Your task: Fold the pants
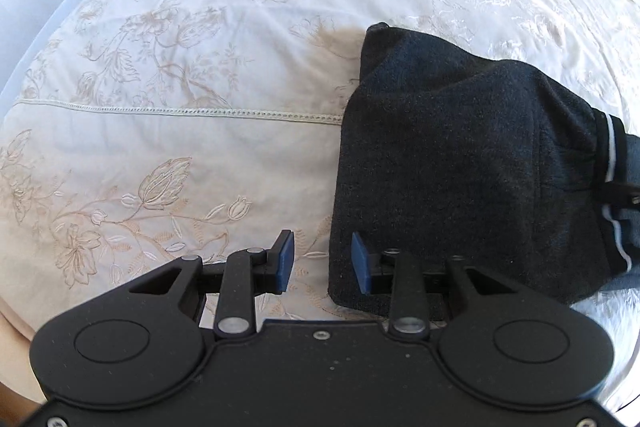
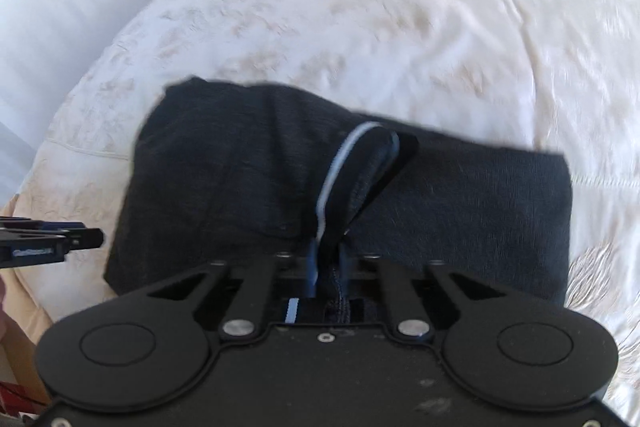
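Two grippers work over dark pants (image 1: 460,163) that lie folded on a bed (image 1: 180,75). Nearest, the right gripper (image 2: 326,263) has its jaws clenched on the striped waistband (image 2: 344,179), lifting it off the fabric. The left gripper (image 1: 322,261) hovers with jaws released at the pants' near left corner. Beyond spreads the floral-embroidered cream bedspread (image 2: 440,7).

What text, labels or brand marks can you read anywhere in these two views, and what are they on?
No text reads clearly in either view.
Left gripper, seen at the right wrist view's left edge: a small pale label on its side, too blurred to read.
Pants: white stripe only, no lettering.
Bedspread: embroidered flowers, no words.
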Tool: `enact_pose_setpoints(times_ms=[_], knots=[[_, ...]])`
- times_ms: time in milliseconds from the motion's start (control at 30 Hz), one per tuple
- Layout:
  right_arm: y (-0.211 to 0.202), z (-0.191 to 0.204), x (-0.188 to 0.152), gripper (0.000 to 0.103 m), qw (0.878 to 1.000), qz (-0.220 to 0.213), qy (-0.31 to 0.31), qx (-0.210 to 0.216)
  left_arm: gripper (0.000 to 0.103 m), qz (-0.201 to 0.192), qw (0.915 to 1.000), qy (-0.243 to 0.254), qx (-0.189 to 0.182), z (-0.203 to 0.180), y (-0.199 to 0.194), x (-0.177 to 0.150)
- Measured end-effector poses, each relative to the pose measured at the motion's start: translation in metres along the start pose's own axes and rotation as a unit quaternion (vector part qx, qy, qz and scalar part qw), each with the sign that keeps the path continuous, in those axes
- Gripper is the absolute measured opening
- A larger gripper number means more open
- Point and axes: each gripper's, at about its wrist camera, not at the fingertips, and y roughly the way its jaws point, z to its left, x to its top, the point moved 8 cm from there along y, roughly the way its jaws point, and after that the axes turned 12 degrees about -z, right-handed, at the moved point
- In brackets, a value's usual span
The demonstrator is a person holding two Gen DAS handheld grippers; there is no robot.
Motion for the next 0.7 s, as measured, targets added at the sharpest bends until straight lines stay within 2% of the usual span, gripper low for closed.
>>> enact_pose_setpoints(times_ms=[33, 200, 367, 433, 600, 700], knots=[[-0.007, 0.001, 0.004, 0.005, 1.000, -0.007, 0.003, 0.001, 0.043, -0.003, 1.0000, 0.000, 0.003, 0.000, -0.002, 0.001], [-0.065, 0.009, 0.023, 0.005, 0.998, -0.054, -0.025, 0.010, 0.043, -0.023, 0.9997, 0.001, 0.002, -0.002, -0.011, 0.010], [-0.098, -0.008, 0.030, 0.005, 0.996, -0.059, -0.052, -0.038, 0.043, -0.040, 0.9989, 0.021, -0.015, -0.018, -0.018, 0.019], [-0.094, -0.024, 0.019, 0.006, 0.995, -0.050, -0.058, -0.068, 0.043, -0.043, 0.9983, 0.032, -0.023, -0.026, -0.019, 0.022], [-0.049, -0.055, -0.019, 0.006, 0.993, 0.025, -0.055, -0.097, 0.043, -0.050, 0.9962, 0.059, -0.042, -0.047, -0.015, 0.034], [-0.050, -0.051, -0.011, 0.014, 0.997, 0.001, -0.017, -0.078, 0.043, -0.058, 0.9946, 0.065, -0.057, -0.057, -0.009, 0.042]])
